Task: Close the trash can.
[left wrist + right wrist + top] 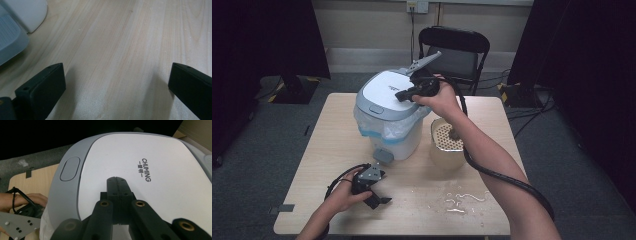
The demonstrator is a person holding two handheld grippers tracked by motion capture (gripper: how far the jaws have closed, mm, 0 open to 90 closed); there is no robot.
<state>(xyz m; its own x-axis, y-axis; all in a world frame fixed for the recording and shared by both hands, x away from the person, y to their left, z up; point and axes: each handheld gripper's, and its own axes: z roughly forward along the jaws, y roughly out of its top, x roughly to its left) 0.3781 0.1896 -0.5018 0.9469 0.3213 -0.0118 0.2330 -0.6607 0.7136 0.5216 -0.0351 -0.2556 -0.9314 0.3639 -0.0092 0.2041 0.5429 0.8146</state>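
A pale wooden table (337, 150) in a dim, carpeted room. The right gripper (117, 181) has its jaws pressed together, gripping nothing, their tips on or just above the white lid (140, 150) of the bin (388, 120); contact is hard to make out. The left gripper (117, 82) sits spread wide over bare wood, empty, the bin's base cut off beyond its left jaw. A perforated cup (447, 142) stands beside the bin.

White/grey bin lid (140, 157) w/ black lettering, cream perforated pot (447, 142), pale wood-grain table (120, 50).
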